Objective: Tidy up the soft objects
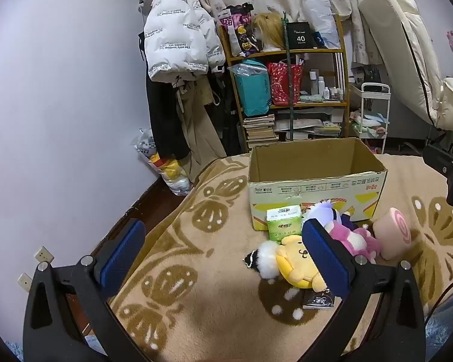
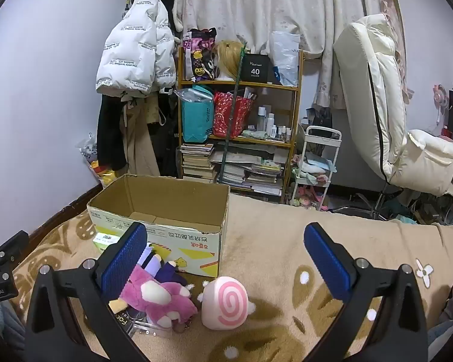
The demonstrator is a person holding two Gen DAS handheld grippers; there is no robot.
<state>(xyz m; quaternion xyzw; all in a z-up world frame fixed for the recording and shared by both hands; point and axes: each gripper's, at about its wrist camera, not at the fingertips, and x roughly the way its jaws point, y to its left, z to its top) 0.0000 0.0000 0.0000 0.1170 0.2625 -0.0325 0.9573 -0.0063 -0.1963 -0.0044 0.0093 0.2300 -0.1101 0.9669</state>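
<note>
left hand-held gripper (image 1: 223,250) – black arms | blue ribbed pads | silver screws; right hand-held gripper (image 2: 225,259) – same build

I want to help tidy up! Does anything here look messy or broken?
Yes. The toys lie in a jumble on the blanket in front of the cardboard box: the yellow plush is tipped over. The box's front rim looks torn and ragged.

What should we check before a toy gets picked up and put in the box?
1. Cardboard box open on top: ok.
2. Box has room: ok, looks empty.
3. Left gripper jaws wide, holding nothing: ok.
4. Right gripper jaws wide, holding nothing: ok.
5. Pink swirl plush lies free, nothing on it: ok.
6. Yellow plush free to lift: cannot tell, a finger hides part.
</note>
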